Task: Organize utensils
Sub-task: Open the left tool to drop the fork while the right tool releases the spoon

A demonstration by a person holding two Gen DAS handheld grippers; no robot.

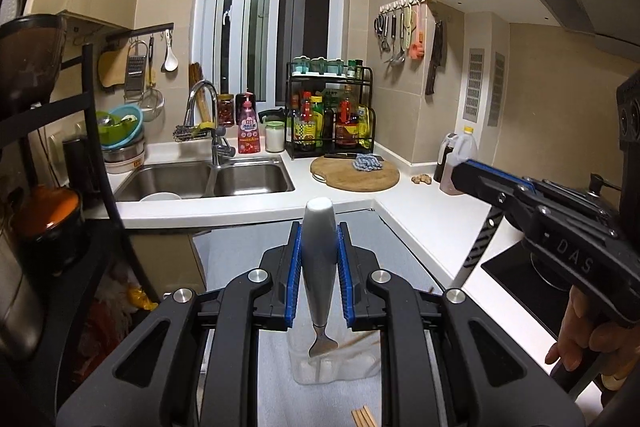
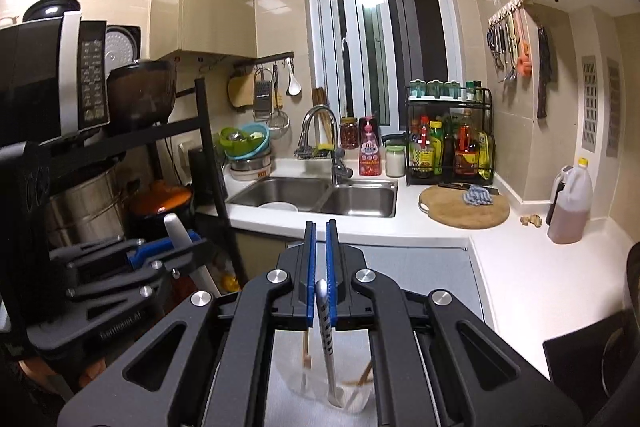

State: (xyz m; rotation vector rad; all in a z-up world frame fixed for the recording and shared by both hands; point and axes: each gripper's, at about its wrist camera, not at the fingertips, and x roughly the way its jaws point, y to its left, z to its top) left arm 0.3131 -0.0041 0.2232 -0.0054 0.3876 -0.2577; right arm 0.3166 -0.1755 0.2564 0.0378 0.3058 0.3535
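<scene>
the left claw (image 1: 319,251) clamps a grey-handled utensil (image 1: 318,259) at lower centre, above a clear container (image 1: 340,367). only the right wrist view shows the right claw (image 2: 320,267) nearly together, pinching a patterned-handled utensil (image 2: 326,331) over that container.

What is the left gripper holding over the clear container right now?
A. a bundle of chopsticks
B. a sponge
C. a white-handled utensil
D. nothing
C: the left gripper is closed on a white-handled utensil, whose metal end hangs down at the clear container.

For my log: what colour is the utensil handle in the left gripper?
Pale grey-white handle, clearest in the left wrist view, clamped by the left gripper.
</scene>
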